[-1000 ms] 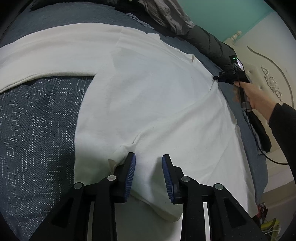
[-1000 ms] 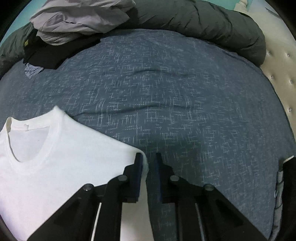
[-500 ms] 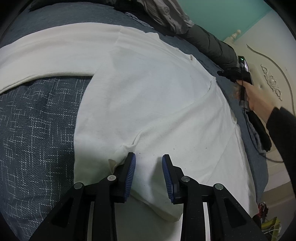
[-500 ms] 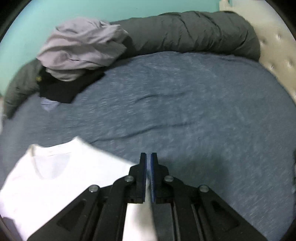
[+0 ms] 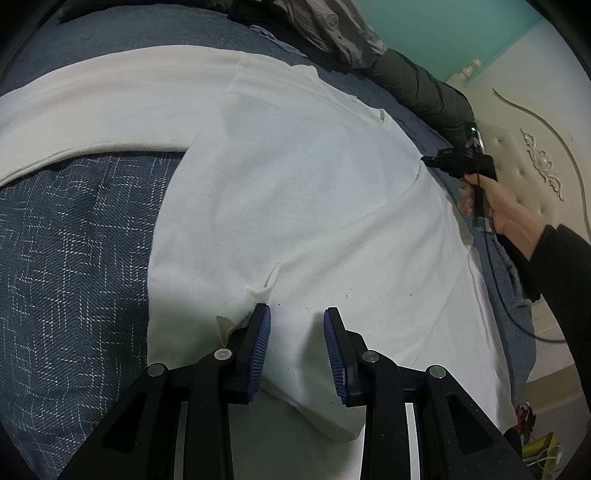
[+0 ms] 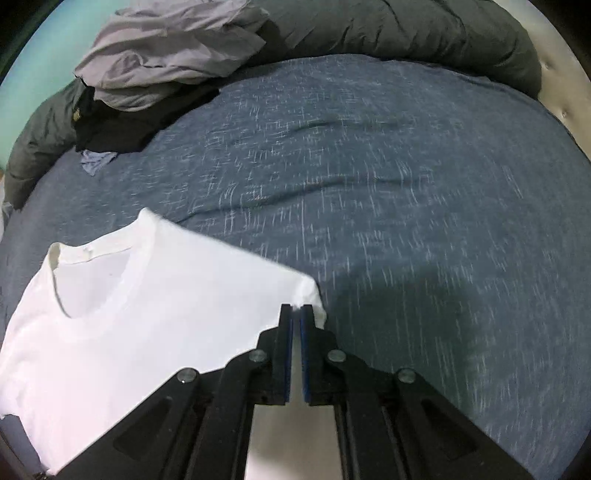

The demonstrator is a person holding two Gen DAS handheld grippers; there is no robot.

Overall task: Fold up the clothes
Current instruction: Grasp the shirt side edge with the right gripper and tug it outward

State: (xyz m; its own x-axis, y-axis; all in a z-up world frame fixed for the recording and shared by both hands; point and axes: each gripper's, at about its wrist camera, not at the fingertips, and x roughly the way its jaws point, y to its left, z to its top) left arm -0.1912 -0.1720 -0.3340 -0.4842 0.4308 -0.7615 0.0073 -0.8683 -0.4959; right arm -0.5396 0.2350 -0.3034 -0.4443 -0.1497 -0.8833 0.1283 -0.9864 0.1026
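Observation:
A white shirt (image 5: 295, 184) lies spread on the blue bed sheet (image 6: 369, 184), its round neckline (image 6: 92, 280) facing up. My left gripper (image 5: 297, 314) hovers open over the shirt's near part. A small bunched fold lies by its left finger, and cloth shows between the pads without being pinched. My right gripper (image 6: 296, 308) is shut on the shirt's shoulder corner, which puckers at the pad tips. In the left wrist view the right gripper (image 5: 424, 159) bites the shirt's far right edge, held by a hand (image 5: 506, 210) in a dark sleeve.
A cream band of cloth (image 5: 92, 107) runs out to the left from the shirt. Crumpled grey clothes (image 6: 166, 62) sit on a black garment (image 6: 122, 125) at the far left. A rolled dark duvet (image 6: 406, 29) lines the far edge, with a padded headboard (image 5: 535, 158) on the right.
The right gripper's jaws went from slightly apart to shut on the shirt's shoulder corner, and the corner now puckers up. The left gripper has stayed still.

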